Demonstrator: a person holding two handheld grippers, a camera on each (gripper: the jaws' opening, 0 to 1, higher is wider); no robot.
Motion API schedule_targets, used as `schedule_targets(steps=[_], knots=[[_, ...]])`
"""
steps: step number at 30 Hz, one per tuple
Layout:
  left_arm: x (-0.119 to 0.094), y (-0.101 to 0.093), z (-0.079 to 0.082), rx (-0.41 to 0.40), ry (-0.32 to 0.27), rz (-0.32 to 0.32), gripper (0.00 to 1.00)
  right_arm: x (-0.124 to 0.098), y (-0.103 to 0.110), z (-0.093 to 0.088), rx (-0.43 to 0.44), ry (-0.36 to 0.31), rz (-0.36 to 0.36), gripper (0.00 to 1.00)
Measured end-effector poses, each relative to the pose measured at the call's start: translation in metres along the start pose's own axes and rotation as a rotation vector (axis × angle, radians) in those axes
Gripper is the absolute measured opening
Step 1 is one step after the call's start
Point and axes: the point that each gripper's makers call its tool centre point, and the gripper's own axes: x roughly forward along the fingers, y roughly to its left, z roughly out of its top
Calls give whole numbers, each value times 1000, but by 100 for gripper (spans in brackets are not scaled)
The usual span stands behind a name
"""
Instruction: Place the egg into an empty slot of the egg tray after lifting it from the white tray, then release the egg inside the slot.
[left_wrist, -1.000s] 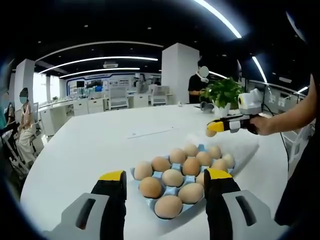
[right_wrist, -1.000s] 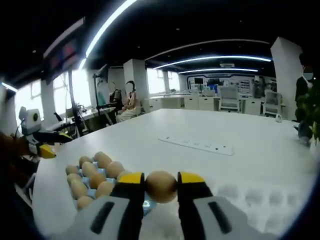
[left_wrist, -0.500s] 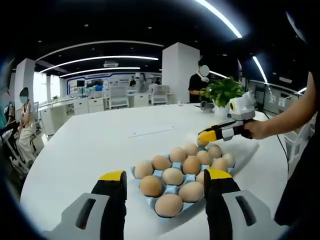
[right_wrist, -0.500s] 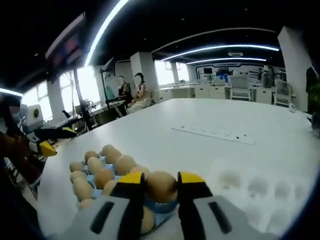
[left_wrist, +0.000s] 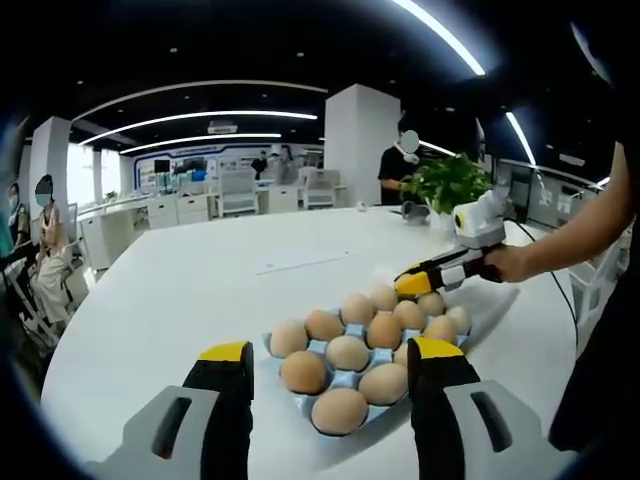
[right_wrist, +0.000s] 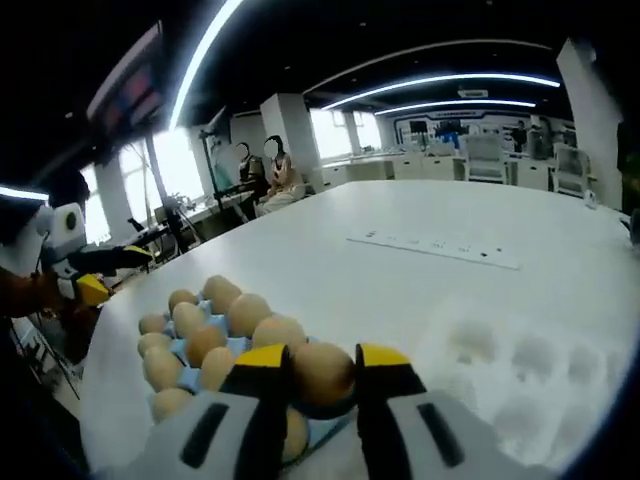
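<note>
A blue egg tray (left_wrist: 266, 346) with several brown eggs (left_wrist: 347, 353) lies on the white table just ahead of my left gripper (left_wrist: 330, 352), which stands open with nothing between its yellow-tipped jaws. From the right, a hand brings my right gripper (left_wrist: 412, 284) low over the tray's far edge. In the right gripper view, the right gripper (right_wrist: 322, 357) is shut on a brown egg (right_wrist: 322, 376), just above the near end of the egg tray (right_wrist: 182, 348). The white tray (right_wrist: 520, 362), with shallow dimples, lies to the right. My left gripper (right_wrist: 92, 287) shows at the far left.
A long white strip (left_wrist: 300, 265) lies on the table beyond the egg tray. A potted plant (left_wrist: 446, 186) stands at the far right edge, with a person (left_wrist: 398, 168) behind it. Seated people (right_wrist: 270, 172) are past the table's far side.
My right gripper has come down and in with the egg, from above the white tray to the egg tray's far edge. The left gripper has stayed put, open.
</note>
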Motion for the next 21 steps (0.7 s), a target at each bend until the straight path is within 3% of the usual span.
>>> schedule_targets(steps=[9, 21], knots=[[1, -1, 0, 0, 0, -4, 62, 3, 0, -3, 61, 26, 25, 26], [2, 1, 0, -2, -1, -8, 61, 3, 4, -4, 5, 54, 108, 26]])
